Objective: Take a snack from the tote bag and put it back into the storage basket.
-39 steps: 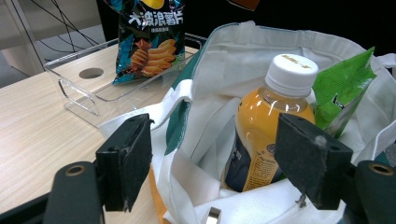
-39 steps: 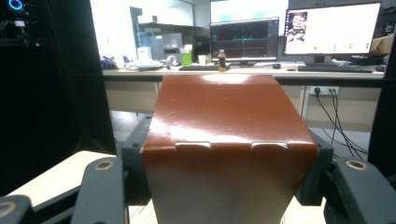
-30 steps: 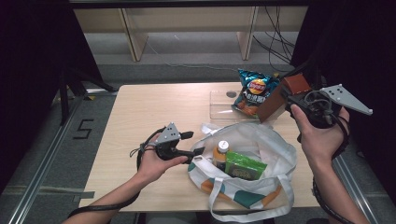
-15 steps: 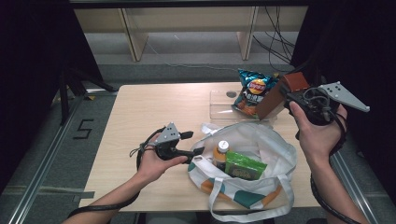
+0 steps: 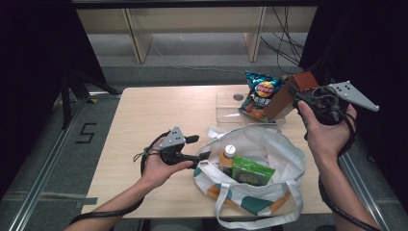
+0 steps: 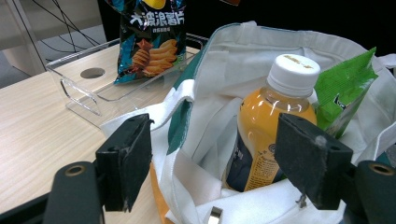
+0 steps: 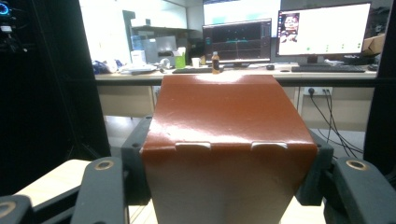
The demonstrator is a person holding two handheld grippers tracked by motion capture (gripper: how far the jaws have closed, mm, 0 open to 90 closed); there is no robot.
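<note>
Here the right gripper was clamped on the brown box, one black finger pressed against each side wall, the box's top flap tilted away between them (held off the table, above its far right corner, in the high view). Just beyond those fingers stood the chip bag, upright in the clear tray. The left gripper had its fingers apart, pinching nothing; the rim of the white tote bag sat between them, and whether the left finger touched the cloth could not be told. Beyond the gap, inside the bag, stood the orange drink bottle, white cap up, with the green packet just beside it toward the right finger. The bag lay on the wooden table by the near edge.
</note>
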